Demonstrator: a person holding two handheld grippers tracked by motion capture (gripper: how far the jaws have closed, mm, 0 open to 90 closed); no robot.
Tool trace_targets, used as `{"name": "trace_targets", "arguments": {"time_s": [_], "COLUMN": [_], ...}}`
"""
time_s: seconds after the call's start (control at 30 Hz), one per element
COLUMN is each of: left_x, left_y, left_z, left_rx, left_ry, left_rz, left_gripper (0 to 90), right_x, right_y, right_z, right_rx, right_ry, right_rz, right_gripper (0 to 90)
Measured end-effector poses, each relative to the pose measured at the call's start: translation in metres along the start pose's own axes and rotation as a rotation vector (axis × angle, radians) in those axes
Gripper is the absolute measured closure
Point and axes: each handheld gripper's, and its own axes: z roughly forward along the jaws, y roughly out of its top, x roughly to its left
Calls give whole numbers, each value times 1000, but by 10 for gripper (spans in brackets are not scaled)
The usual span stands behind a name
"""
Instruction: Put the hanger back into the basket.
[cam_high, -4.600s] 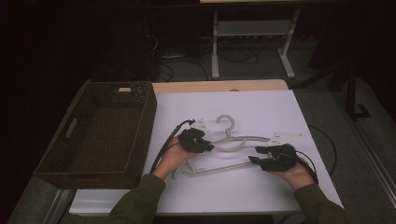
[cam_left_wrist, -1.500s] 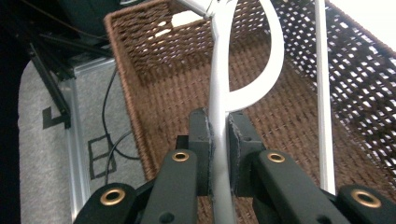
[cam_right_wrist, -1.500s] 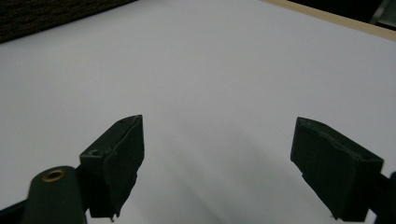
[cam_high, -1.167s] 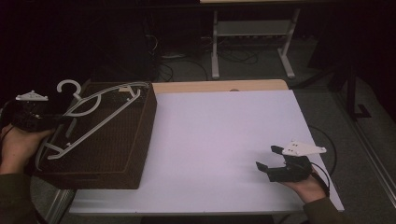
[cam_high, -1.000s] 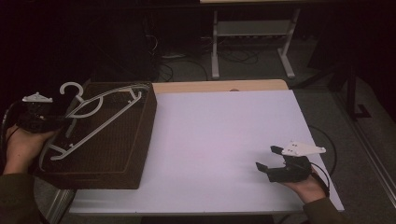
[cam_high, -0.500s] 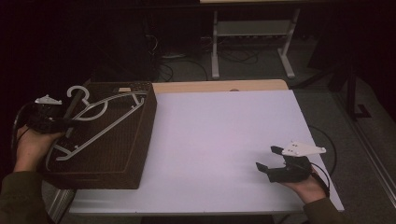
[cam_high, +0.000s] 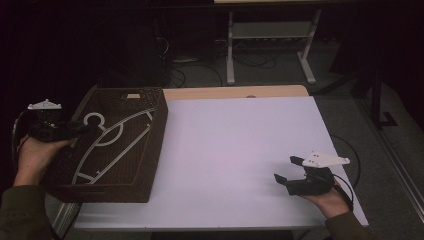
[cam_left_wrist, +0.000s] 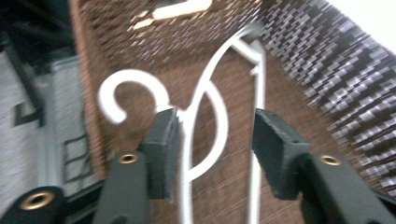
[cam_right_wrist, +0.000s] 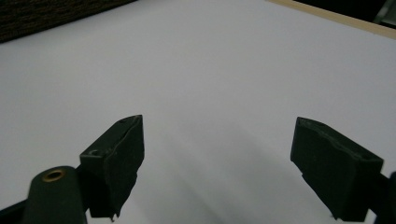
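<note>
— Over the basket (cam_high: 150, 150), left gripper (cam_left_wrist: 215, 140): how wide?
— Half open, just been opening; hanger (cam_left_wrist: 205, 107) between the pads, lying in the basket, released.
— At the table (cam_high: 225, 145), right gripper (cam_high: 286, 170)?
— Wide open, holding nothing.

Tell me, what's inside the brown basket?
A white hanger lies inside the brown basket, hook toward the far end. The left claw has just been opening, and the hanger's neck is between its jaws. The basket's near wall hides the hanger's lowest part.
</note>
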Motion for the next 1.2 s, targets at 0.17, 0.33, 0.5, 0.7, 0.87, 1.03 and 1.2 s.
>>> {"name": "trace_targets", "arguments": {"time_s": [0.17, 0.33, 0.5, 0.7, 0.87, 1.03, 1.2], "left_x": [-20, -42, -61, -90, -116, -139, -155], "left_y": [4, 8, 10, 10, 6, 5, 2], "left_z": [-1, 2, 5, 12, 17, 23, 30], "left_rx": [-101, -160, -196, -247, -303, -361, -408], "left_ry": [-73, -126, -182, -234, -288, -334, -376], "left_rz": [-19, -15, 4, 29, 51, 54, 55], "left_gripper": [358, 274, 239, 170, 136, 108, 51], "right_x": [-1, -2, -5, -6, -3, -3, -5], "right_y": [5, 13, 20, 32, 46, 56, 65], "right_z": [0, -1, 0, 2, 2, 2, 2], "right_rx": [-22, -57, -94, -124, -171, -217, -263], "right_ry": [13, 18, 30, 50, 63, 69, 68], "right_rz": [1, 12, 36, 51, 36, 33, 34], "right_gripper": [153, 136, 114, 58, 30, 11, 0]}}
